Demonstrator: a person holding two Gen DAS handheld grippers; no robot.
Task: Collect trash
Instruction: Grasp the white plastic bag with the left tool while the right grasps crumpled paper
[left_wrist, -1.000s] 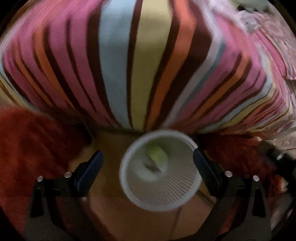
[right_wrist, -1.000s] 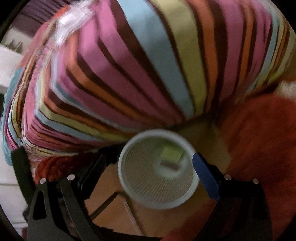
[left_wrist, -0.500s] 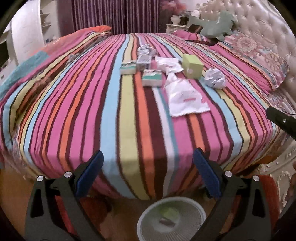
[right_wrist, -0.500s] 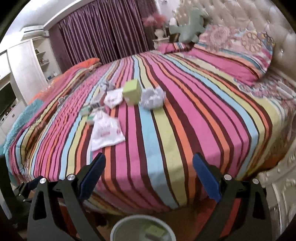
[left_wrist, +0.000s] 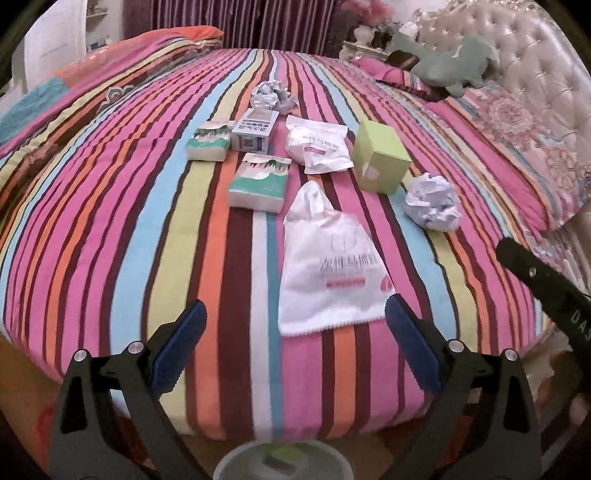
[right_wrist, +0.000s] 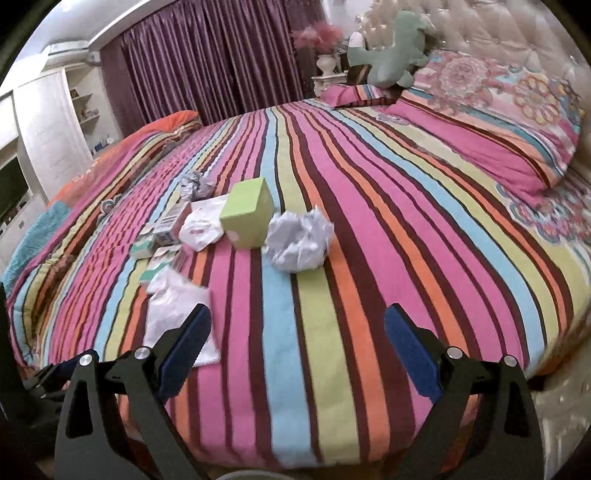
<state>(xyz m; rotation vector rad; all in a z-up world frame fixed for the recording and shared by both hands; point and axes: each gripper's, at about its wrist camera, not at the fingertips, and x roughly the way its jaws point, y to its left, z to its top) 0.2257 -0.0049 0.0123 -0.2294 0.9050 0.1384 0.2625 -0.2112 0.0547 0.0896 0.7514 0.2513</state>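
Trash lies on a striped bed (left_wrist: 110, 221): a white plastic bag (left_wrist: 332, 273), a green box (left_wrist: 380, 162), a crumpled paper ball (left_wrist: 432, 203), a second white packet (left_wrist: 317, 147), two teal-and-white packs (left_wrist: 258, 182), a small white box (left_wrist: 255, 131) and another paper ball (left_wrist: 271, 96). My left gripper (left_wrist: 295, 332) is open over the bed's near edge, just short of the white bag. My right gripper (right_wrist: 297, 339) is open and empty, with the paper ball (right_wrist: 299, 242) and green box (right_wrist: 247, 214) ahead. A white bin (left_wrist: 284, 461) with a green item inside sits below.
Pillows (right_wrist: 498, 122) and a green plush toy (right_wrist: 388, 55) lie by the tufted headboard (left_wrist: 517, 55). Purple curtains (right_wrist: 207, 62) and a white cabinet (right_wrist: 48, 125) stand beyond the bed. The other gripper's black body (left_wrist: 546, 288) shows at the left view's right edge.
Both grippers have risen from the bin at the bed's foot and tipped up, so the bed top and its trash came into view and closer. The bin slid to the bottom edge.
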